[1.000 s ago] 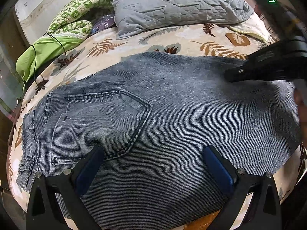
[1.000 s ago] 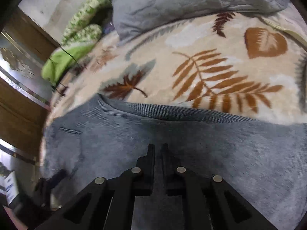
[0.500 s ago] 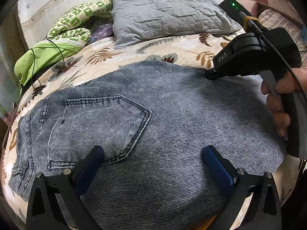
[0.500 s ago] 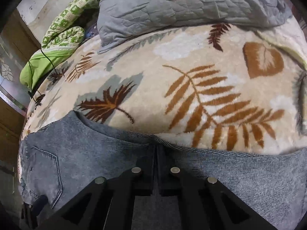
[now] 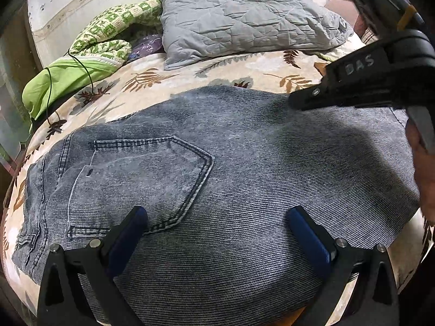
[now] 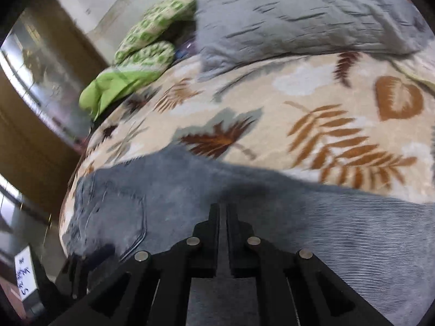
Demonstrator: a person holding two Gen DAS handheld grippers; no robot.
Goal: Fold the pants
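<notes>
On the leaf-print bed (image 5: 223,68), the jeans (image 5: 244,179) lie folded leg over leg, back pocket (image 5: 141,184) at 9 o'clock; left tongs (image 5: 217,233) gape above them, right tongs (image 6: 222,217) clenched, empty; crosswise folds remain

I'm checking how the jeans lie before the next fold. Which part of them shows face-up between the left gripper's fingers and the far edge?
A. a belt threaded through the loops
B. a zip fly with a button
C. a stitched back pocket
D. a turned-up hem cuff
C: in the left wrist view the jeans lie flat on the bed with a stitched back pocket face-up, just beyond the open left gripper.
</notes>
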